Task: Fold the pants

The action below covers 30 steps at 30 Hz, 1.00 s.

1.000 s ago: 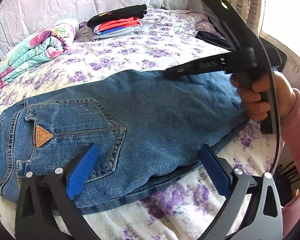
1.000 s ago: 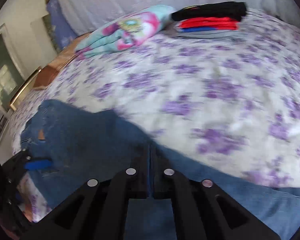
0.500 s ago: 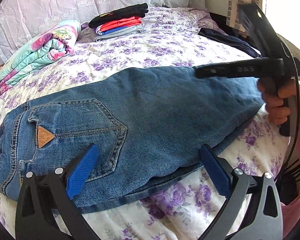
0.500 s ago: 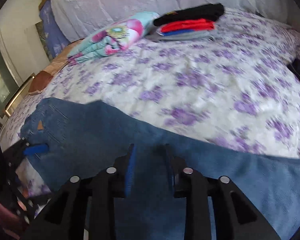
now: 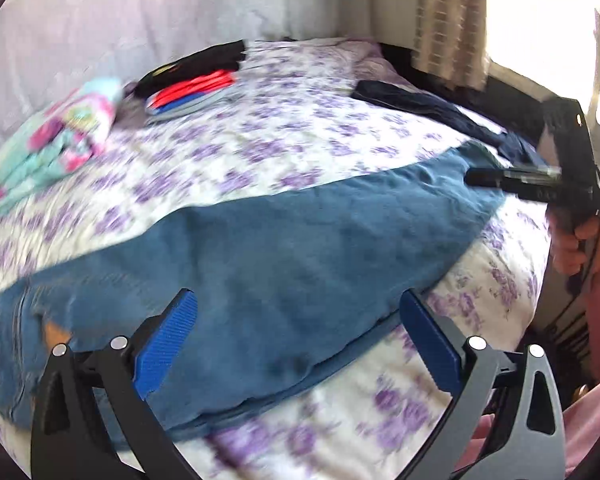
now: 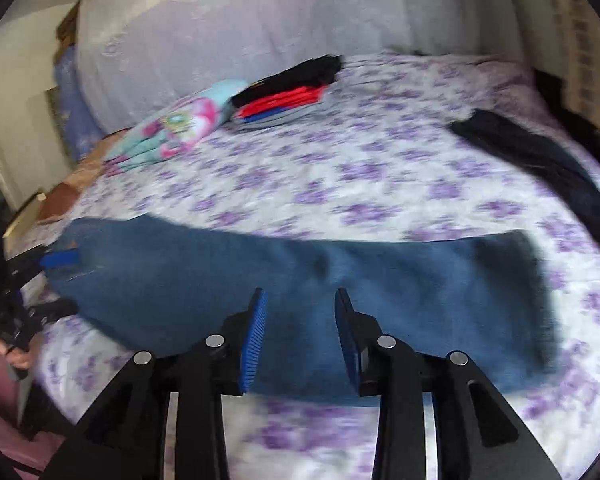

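Right wrist view: the right claw [image 6: 300, 336] has just been opening, its blue pads now apart with nothing gripped. The blue jeans [image 6: 300, 280] lie flat on the floral bed [image 6: 340, 168] directly ahead of it. The left claw [image 5: 296, 344] stands wide above their waist end.

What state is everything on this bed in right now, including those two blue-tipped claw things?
Jeans: lying flat along the bed, legs together, not yet folded crosswise.
Left gripper: open wide, above the jeans, holding nothing.
Right gripper: jaws have just been opening, nothing between them.
Clothes stack: folded, piled.
Floral blanket: folded.
Dark garment: unfolded, spread loosely.
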Motion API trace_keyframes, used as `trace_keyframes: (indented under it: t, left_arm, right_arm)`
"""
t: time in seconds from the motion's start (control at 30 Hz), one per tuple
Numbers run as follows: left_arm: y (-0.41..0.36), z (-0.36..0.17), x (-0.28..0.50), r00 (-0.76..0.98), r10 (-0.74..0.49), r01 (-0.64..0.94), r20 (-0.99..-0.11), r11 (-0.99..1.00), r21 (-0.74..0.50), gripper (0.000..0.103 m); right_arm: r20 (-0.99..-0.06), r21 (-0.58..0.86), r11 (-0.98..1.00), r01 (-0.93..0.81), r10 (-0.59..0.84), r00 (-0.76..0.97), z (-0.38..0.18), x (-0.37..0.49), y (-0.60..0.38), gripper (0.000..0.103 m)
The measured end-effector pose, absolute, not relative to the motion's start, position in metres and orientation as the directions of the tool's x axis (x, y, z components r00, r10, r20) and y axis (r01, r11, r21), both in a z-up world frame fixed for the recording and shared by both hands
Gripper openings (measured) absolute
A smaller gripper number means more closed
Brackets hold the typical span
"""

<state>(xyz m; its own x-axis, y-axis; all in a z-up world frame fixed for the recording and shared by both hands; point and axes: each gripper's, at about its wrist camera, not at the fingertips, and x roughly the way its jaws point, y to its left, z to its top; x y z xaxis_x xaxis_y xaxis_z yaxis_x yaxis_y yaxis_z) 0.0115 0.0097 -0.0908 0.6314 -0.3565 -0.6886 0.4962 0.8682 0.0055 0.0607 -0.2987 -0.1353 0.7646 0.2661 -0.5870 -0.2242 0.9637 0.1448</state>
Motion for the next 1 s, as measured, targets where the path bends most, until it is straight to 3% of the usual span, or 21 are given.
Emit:
trace_keyframes:
  t: [0.07, 0.13, 0.23, 0.3, 0.37, 0.4, 0.47, 0.67, 0.77, 0.83, 0.87, 1.0]
  left_arm:
    - [-0.004, -0.099, 0.020, 0.600, -0.367, 0.515, -0.711, 0.857, -0.007, 0.099]
    - [-0.011, -0.105, 0.025, 0.579, -0.381, 0.517, -0.721, 0.855, -0.036, 0.099]
    - [-0.015, -0.114, 0.033, 0.553, -0.403, 0.513, -0.730, 0.855, -0.084, 0.099]
    - [-0.016, -0.121, 0.037, 0.536, -0.410, 0.503, -0.738, 0.857, -0.111, 0.099]
    - [-0.016, -0.126, 0.043, 0.522, -0.412, 0.490, -0.747, 0.861, -0.132, 0.099]
    - [-0.016, -0.127, 0.045, 0.517, -0.415, 0.484, -0.749, 0.863, -0.144, 0.099]
    - [-0.016, -0.126, 0.048, 0.517, -0.419, 0.479, -0.746, 0.864, -0.153, 0.099]
    - [-0.016, -0.118, 0.051, 0.553, -0.405, 0.459, -0.728, 0.877, -0.140, 0.099]
    - [-0.018, -0.123, 0.054, 0.543, -0.391, 0.449, -0.743, 0.883, -0.136, 0.099]
    - [-0.020, -0.128, 0.052, 0.550, -0.360, 0.447, -0.753, 0.889, -0.099, 0.099]
    - [-0.021, -0.128, 0.051, 0.556, -0.350, 0.449, -0.754, 0.890, -0.082, 0.099]
    - [-0.027, -0.114, 0.049, 0.565, -0.390, 0.479, -0.727, 0.873, -0.095, 0.099]
  right_arm:
    - [-0.565, 0.117, 0.987, -0.111, 0.158, 0.810, -0.128, 0.065, -0.327, 0.042]
    - [-0.554, 0.052, 0.999, 0.002, 0.027, 0.832, -0.122, 0.074, -0.355, 0.057]
    - [-0.596, -0.014, 0.995, 0.103, -0.091, 0.798, -0.127, 0.091, -0.390, 0.057]
    - [-0.649, 0.029, 0.999, 0.043, -0.014, 0.760, -0.138, 0.106, -0.404, 0.057]
    - [-0.677, 0.071, 0.997, -0.010, 0.056, 0.734, -0.146, 0.119, -0.408, 0.039]
    - [-0.686, 0.062, 0.998, -0.027, 0.063, 0.725, -0.149, 0.125, -0.406, 0.015]
    - [-0.683, 0.017, 0.999, -0.036, 0.038, 0.730, -0.145, 0.129, -0.396, 0.010]
    - [-0.559, -0.008, 1.000, -0.029, 0.019, 0.829, -0.122, 0.118, -0.390, 0.010]
    - [-0.647, -0.064, 0.998, 0.015, -0.053, 0.761, -0.154, 0.136, -0.398, 0.018]
    - [-0.650, -0.089, 0.994, 0.055, -0.100, 0.753, -0.161, 0.132, -0.402, 0.049]
    - [-0.635, -0.101, 0.990, 0.100, -0.141, 0.759, -0.154, 0.126, -0.406, 0.054]
    - [-0.511, 0.019, 0.997, 0.080, -0.059, 0.858, -0.112, 0.087, -0.401, 0.054]
